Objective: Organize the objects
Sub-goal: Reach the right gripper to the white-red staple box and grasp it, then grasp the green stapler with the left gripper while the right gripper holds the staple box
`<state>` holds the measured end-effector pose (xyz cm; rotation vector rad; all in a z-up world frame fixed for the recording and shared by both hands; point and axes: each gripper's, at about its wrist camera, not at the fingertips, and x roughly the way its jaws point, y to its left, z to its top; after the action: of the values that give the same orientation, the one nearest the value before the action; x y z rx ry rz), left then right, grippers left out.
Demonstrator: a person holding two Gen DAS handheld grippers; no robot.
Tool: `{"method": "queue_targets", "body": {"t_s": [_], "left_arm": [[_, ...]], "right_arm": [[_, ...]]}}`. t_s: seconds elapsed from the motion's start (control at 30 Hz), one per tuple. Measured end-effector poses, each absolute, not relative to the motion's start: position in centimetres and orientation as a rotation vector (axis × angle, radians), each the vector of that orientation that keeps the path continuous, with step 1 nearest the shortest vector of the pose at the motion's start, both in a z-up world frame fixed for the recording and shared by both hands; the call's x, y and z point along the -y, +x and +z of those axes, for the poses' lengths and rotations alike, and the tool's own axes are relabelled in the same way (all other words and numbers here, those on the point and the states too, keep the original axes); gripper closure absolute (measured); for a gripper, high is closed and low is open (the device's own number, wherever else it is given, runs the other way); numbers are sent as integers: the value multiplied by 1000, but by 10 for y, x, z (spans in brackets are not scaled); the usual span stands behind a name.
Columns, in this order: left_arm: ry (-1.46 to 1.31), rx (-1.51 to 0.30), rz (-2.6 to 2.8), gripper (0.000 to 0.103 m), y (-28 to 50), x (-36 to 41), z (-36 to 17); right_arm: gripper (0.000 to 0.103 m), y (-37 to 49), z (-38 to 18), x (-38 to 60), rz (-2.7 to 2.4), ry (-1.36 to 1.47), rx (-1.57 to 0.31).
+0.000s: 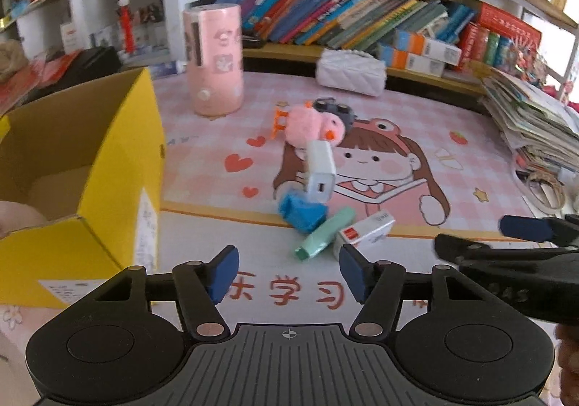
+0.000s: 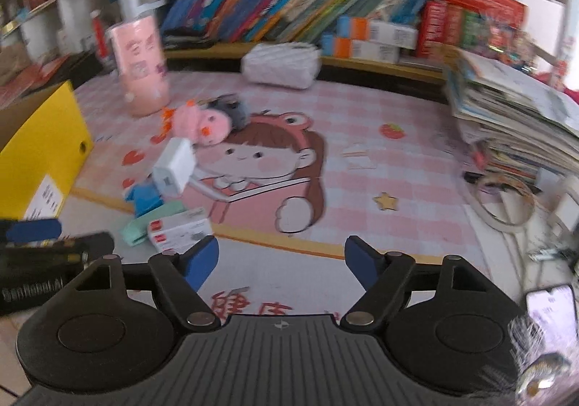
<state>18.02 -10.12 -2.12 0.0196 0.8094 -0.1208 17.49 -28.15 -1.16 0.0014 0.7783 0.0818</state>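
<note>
Clutter lay on a glossy pink cartoon mat (image 1: 217,138).
Left gripper (image 1: 287,274) and right gripper (image 2: 282,263) stood part-open, empty; fluffy pink plush (image 1: 313,127), boxy white charger (image 1: 320,170), perhaps a mint tube (image 1: 324,234).

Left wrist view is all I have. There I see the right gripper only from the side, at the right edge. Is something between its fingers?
Observer: No. In the right wrist view the right gripper is open, and only the pink desk mat shows between its pads.
Operator: Is there anything further to the right that I cannot see?
Observer: Yes. A phone with a bright screen shows at the lower right edge of that view.
</note>
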Motion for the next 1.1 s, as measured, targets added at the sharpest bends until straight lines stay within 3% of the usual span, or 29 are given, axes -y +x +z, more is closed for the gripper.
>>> {"method": "queue_targets", "body": {"t_s": [0.47,0.5,0.53,1.0,1.1], "left_arm": [[30,-862,-30,40,161,80,-25],[30,-859,-33,40,161,80,-25],[30,-855,-38,40,161,81,-24],[43,-845,-173,42,209,129,-43],[85,-876,-156,53,224,138,-52]], "right_arm": [[27,225,-45,225,347,-152,-806],[34,228,-48,224,355,-160,-812],[51,230,-50,223,367,-162,-821],[52,203,-16,296,184,8,-774],[52,197,-15,307,165,38,-785]]}}
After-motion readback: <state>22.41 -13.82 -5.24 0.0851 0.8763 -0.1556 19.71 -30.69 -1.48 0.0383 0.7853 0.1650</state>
